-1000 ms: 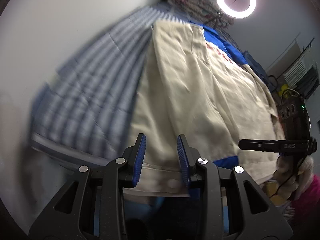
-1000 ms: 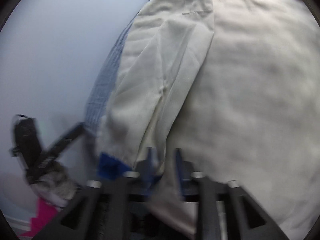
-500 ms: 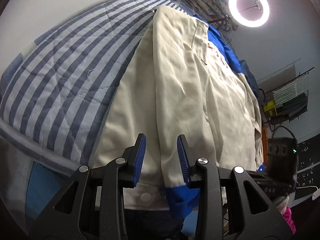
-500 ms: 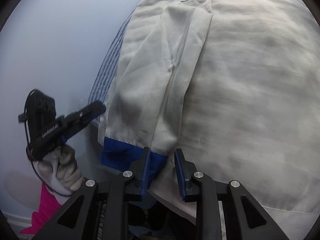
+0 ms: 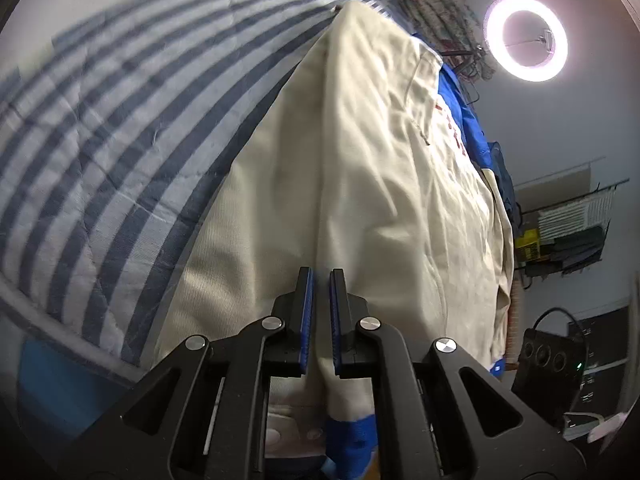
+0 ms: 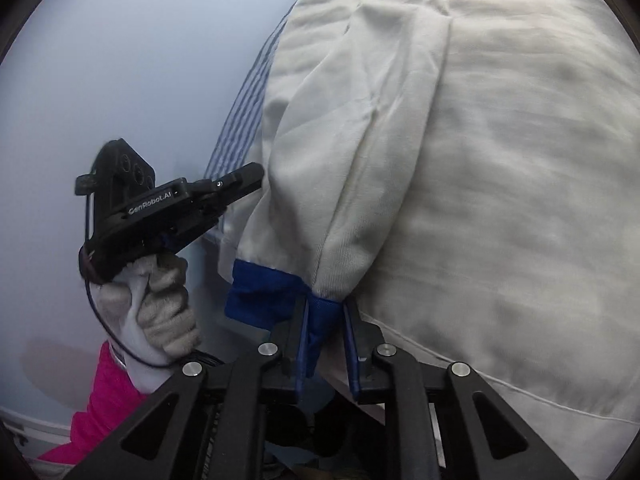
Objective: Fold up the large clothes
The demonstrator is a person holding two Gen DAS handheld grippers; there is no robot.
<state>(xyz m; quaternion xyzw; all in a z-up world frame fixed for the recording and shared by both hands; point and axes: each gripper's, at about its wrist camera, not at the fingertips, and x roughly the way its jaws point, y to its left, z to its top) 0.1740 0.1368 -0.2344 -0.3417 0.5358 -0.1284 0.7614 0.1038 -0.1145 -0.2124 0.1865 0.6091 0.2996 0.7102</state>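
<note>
I have a large cream jacket (image 5: 360, 184) lying spread across the bed, on a blue-and-white striped quilt (image 5: 112, 128). The jacket has blue trim and some red lettering near its far end, too small for me to read.

My left tongs (image 5: 319, 280) are pressed together on a ridge of the cream fabric near the hem; the cloth runs up between the blue pads and bunches there, so I read this as a pinch on the jacket. Below them I see a blue hem band and two pale snap buttons on the jacket's edge.

My right tongs (image 6: 325, 312) are at the end of the folded-in sleeve (image 6: 360, 152), which lies on top of the jacket body. Their jaws are closing, and the sleeve's blue cuff (image 6: 276, 292) hangs between them; one pad touches the cuff, while a gap shows on the other side.

From the right wrist view I can also see the left tool from the side, held by a gloved hand (image 6: 156, 312) above a pink sleeve (image 6: 104, 412), its tips at the jacket's edge.

A ring light (image 5: 526, 38) glows on the far wall, with a rack of dark items near it.
</note>
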